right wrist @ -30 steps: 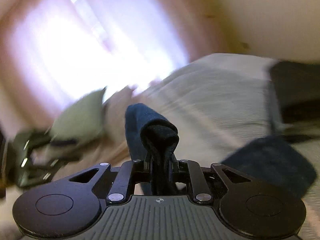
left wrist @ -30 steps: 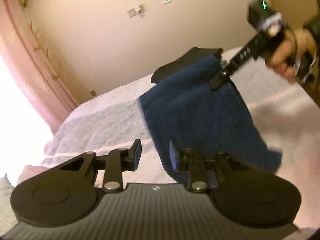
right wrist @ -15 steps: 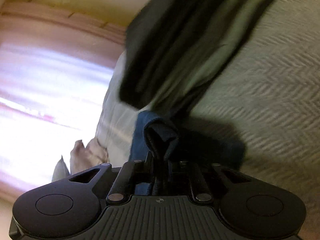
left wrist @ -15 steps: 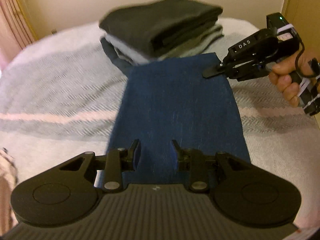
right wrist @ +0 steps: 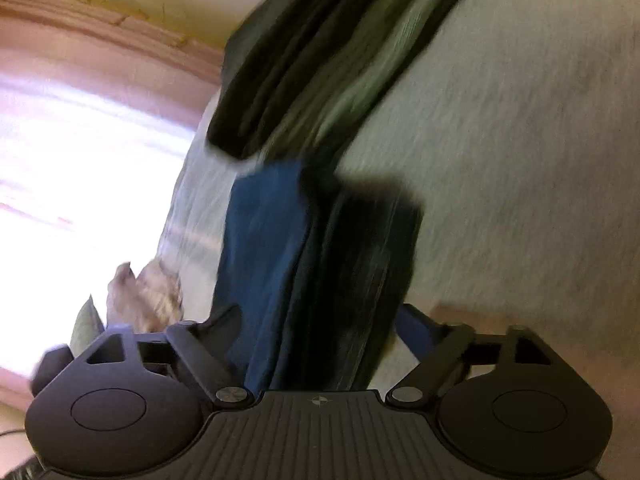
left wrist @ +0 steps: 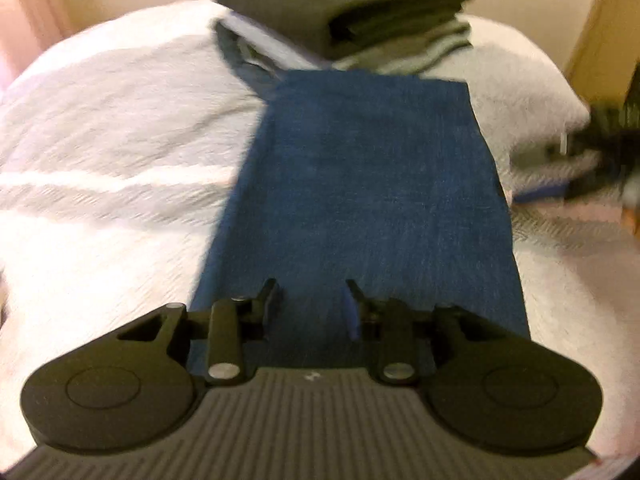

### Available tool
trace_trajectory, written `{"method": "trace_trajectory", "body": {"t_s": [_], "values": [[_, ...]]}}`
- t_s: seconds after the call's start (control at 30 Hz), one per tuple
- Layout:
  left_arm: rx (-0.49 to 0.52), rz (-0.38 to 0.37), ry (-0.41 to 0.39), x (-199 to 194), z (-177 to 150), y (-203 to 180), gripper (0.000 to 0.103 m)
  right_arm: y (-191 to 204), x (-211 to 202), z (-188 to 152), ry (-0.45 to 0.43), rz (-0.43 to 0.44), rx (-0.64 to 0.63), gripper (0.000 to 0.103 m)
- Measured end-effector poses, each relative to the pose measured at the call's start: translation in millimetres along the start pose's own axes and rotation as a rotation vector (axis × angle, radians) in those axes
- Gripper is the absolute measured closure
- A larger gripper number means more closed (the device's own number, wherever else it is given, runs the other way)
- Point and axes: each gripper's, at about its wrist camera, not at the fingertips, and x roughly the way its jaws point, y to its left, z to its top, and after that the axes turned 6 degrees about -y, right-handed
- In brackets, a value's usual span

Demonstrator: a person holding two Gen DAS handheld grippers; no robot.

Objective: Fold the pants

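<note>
Both the left tool (left wrist: 311, 298) and right tool (right wrist: 318, 320) are spread apart, nothing clamped; the soft, limp blue pants (left wrist: 360, 184) are best gripped at the corners

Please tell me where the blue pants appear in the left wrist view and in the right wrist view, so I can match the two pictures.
Left wrist view: the blue pants lie flat in the middle, running from the fingers up to the stack.
Right wrist view: the blue pants are lower centre, seen edge-on between the open fingers.
Shared landmark: the stack of folded dark clothes, at the far end of the pants.
</note>
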Motion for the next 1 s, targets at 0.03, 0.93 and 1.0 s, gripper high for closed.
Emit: {"method": "trace_trajectory", "body": {"t_s": [0.03, 0.93, 1.0], "values": [[-0.024, 0.009, -0.003, -10.8, -7.3, 4.7, 0.072, 2.5, 4.7, -11.0, 0.026, 0.002, 0.006, 0.018], [-0.189, 0.008, -0.131, -143.0, -97.9, -67.7, 0.071, -8.1, -76.5, -14.1, 0.325, -0.063, 0.104, 0.092], [-0.181, -0.017, -0.140, -145.5, -91.7, -81.0, 0.071, -15.8, -95.5, 18.3, 0.437, -0.132, 0.032, 0.092]]}}
